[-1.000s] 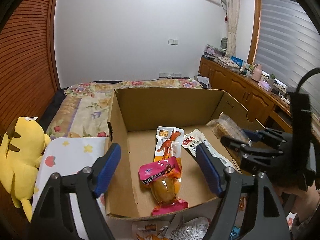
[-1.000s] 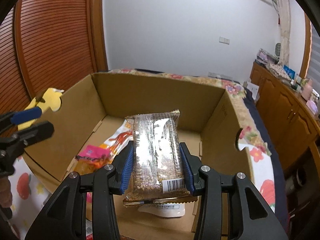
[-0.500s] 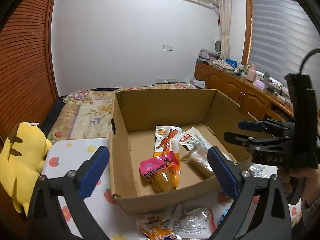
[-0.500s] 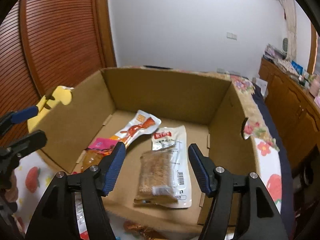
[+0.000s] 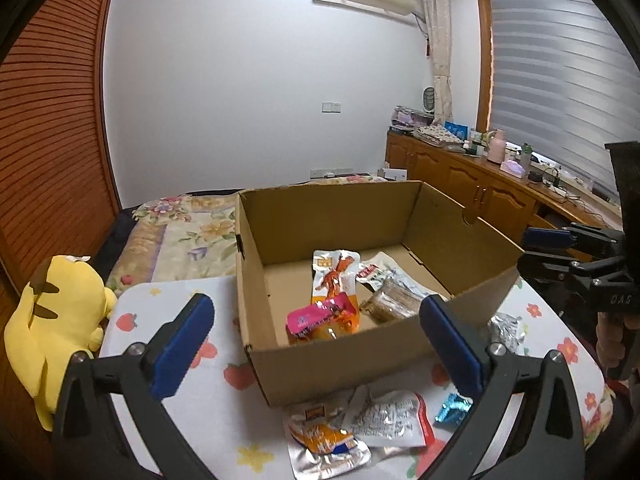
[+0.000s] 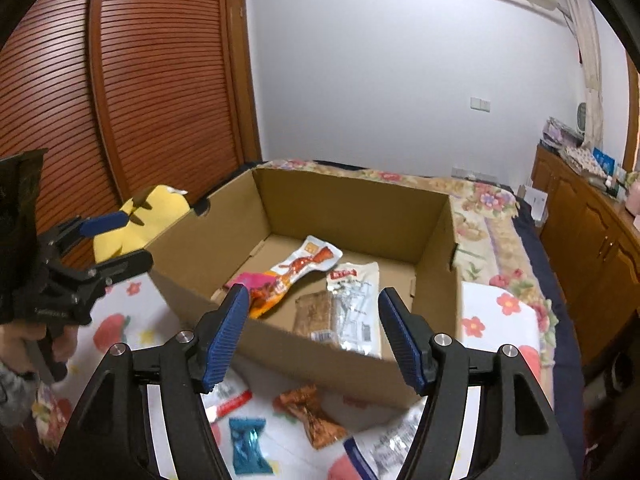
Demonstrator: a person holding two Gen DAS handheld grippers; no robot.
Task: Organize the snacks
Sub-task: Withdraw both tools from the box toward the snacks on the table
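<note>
Holding both grippers tilted down over the bench, we keep the left gripper (image 5: 316, 348) spread wide and empty, while the right gripper (image 6: 314, 330) has fingers opening with nothing between them. Beyond the fingers, the cardboard box (image 5: 340, 364) gathers four packets, including the brown snack bar (image 6: 314, 314). Below the fingers, loose snacks (image 5: 386, 420) wait on the bench (image 5: 168, 292) for collection.

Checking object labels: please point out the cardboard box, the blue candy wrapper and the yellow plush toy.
cardboard box (image 5: 352, 356), left wrist view, front wall.
blue candy wrapper (image 6: 248, 449), right wrist view, wrapper's middle.
yellow plush toy (image 5: 56, 320), left wrist view, its body.
</note>
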